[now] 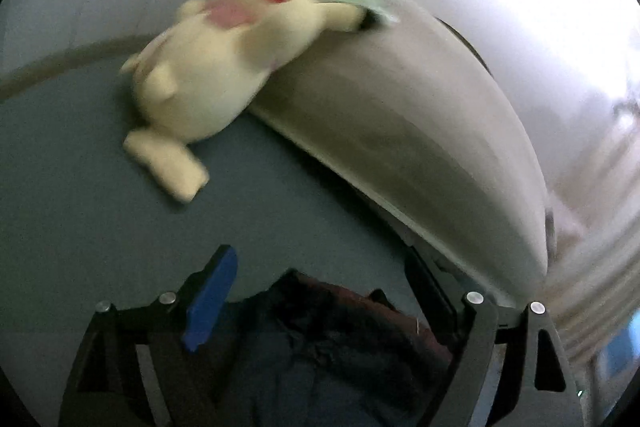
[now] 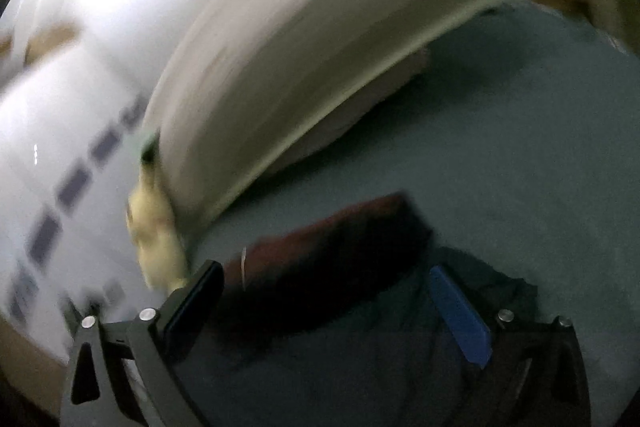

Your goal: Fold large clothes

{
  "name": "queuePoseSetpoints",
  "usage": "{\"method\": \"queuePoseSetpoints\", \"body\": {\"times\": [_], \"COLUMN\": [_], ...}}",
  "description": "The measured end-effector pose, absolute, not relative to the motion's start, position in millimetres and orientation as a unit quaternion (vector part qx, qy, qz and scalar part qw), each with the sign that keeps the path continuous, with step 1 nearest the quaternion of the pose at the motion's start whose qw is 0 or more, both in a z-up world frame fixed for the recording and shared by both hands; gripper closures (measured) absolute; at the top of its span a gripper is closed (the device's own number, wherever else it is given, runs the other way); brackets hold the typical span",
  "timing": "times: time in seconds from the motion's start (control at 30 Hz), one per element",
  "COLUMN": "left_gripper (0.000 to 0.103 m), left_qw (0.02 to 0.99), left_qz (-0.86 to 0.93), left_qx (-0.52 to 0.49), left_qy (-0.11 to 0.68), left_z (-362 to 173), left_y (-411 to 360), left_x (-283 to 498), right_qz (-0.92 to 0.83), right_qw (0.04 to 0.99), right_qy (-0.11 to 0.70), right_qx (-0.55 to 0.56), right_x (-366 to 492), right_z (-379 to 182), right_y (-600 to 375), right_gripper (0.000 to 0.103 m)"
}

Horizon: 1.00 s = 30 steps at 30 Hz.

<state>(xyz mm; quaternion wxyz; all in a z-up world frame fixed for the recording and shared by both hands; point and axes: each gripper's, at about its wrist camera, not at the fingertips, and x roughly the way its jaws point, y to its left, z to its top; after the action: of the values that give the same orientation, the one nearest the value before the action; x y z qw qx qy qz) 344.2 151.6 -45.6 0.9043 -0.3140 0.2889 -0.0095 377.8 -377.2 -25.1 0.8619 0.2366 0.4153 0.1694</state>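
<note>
Your left gripper (image 1: 320,291) and right gripper (image 2: 324,303) both stand spread wide, pinching nothing. The dark garment (image 1: 340,339) lies bunched on the blue sheet (image 1: 80,187) under both, apparently clear of the pads, though blur hides detail. A plush (image 1: 208,75) leans on the pillow (image 1: 400,115).

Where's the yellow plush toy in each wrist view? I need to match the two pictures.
Left wrist view: the yellow plush toy lies upper left on the blue-grey bed surface, leaning against the beige pillow.
Right wrist view: only a blurred yellow part of it shows at lower left, at the pillow's end.
Shared landmark: the beige pillow.
</note>
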Motion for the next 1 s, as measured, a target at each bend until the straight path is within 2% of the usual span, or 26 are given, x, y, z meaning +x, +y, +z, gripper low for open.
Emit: {"method": "queuePoseSetpoints", "body": {"times": [0.1,0.23,0.37,0.5,0.7,0.8,1.0], "left_gripper": [0.017,0.017,0.017,0.015,0.003,0.004,0.004], "left_qw": [0.943,0.945,0.927,0.907,0.895,0.895,0.921], "left_qz": [-0.065,-0.112,-0.087,-0.051,-0.035,-0.046,-0.006], "left_qx": [-0.168,0.006,0.098,0.097,0.086,0.057,-0.002], "left_qy": [0.279,0.309,0.35,0.407,0.436,0.44,0.39], "left_z": [-35.9,-67.0,-108.5,-148.1,-161.8,-153.0,-110.4], "left_y": [95.0,4.4,-50.8,-58.4,-63.6,-51.6,15.3], "left_x": [329.9,331.7,364.0,411.5,434.8,432.1,372.0], "right_qz": [0.198,0.177,0.125,0.081,0.06,0.072,0.076], "right_qw": [0.869,0.871,0.879,0.869,0.86,0.855,0.868], "right_qy": [0.433,0.459,0.457,0.484,0.506,0.514,0.486], "right_qx": [0.131,0.016,-0.054,-0.058,-0.026,-0.011,0.062], "right_x": [369.8,380.0,405.3,437.0,460.9,459.0,427.5], "right_z": [-29.5,-51.4,-76.9,-111.1,-132.8,-130.0,-76.0], "right_y": [-331.9,-281.7,-258.9,-261.3,-257.8,-264.9,-311.6], "right_gripper": [0.0,0.0,0.0,0.0,0.0,0.0,0.0]}}
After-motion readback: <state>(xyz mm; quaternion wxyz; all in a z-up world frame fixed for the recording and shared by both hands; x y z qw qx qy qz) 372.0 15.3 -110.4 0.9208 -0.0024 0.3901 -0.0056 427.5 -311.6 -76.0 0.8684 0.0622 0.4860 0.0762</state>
